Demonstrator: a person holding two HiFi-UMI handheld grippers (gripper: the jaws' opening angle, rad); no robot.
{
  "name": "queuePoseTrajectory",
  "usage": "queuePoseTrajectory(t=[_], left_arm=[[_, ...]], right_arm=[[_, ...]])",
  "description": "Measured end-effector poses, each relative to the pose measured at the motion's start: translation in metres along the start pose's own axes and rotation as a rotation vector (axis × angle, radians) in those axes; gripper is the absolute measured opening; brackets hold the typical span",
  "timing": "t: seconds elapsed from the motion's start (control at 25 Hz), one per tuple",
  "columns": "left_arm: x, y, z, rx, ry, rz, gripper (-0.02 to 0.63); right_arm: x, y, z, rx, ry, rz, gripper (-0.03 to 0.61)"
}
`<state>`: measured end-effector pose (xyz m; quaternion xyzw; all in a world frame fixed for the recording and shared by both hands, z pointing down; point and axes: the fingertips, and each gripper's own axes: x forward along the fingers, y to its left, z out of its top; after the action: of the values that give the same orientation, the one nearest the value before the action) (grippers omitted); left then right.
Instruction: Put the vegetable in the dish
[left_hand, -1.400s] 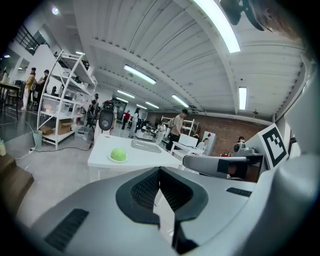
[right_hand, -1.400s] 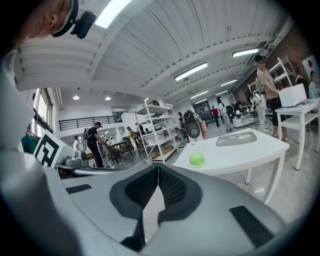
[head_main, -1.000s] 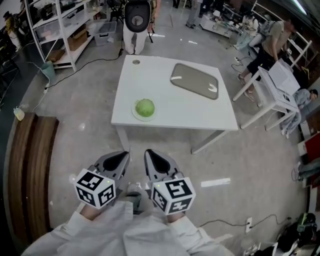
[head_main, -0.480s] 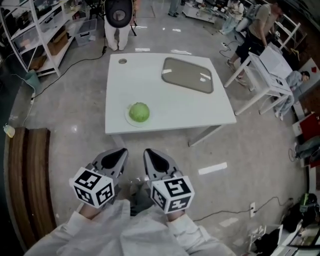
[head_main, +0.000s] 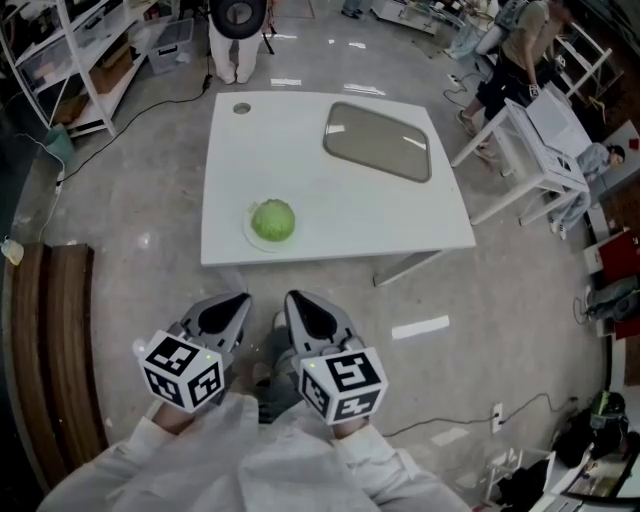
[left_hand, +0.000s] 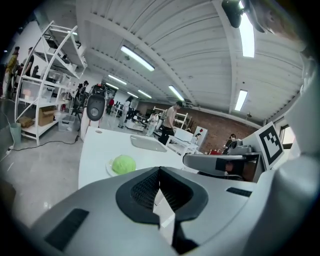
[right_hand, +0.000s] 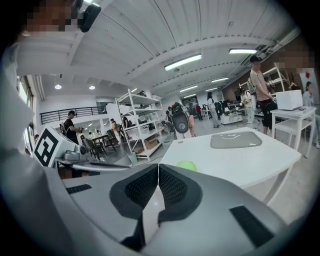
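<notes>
**Step in hand (judged):** approach, with no grasp begun.

**Left hand-held gripper** (head_main: 225, 312): clenched, jaw tips together, nothing between them. It is held over the floor, short of the counter's front edge.

**Right hand-held gripper** (head_main: 312, 315): likewise clenched and empty, just beside the left one.

**Vegetable** (head_main: 273, 220): round, green and leafy. It sits on a small white plate (head_main: 248, 232) near the front edge of the counter (head_main: 335, 215), toward the front-left corner. It is well apart from both hand-held grippers, ahead of them and roughly in line with the gap between the two.

**Tray** (head_main: 378, 142): grey, shallow and empty, at the far-right corner. It is probably the dish meant.

**Handling notes (judged):**
- Spread the jaws wide before arriving.
- Close across the ball's middle, since a round head may roll or squeeze out.
- The light plate may slide, so lift straight up and clear of it.
- Carry the vegetable diagonally to the far-right corner and let go low over the tray.
</notes>
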<state>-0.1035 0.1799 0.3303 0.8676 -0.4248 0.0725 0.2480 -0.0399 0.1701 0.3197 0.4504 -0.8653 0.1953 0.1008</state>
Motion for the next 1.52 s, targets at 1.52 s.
queuePoseTrajectory(t=[1.52], left_arm=[[0.188,0.082,0.113,0.012,0.009,0.088,0.008]], right_arm=[[0.148,-0.150,0.077,0.011,0.072,0.126,0.012]])
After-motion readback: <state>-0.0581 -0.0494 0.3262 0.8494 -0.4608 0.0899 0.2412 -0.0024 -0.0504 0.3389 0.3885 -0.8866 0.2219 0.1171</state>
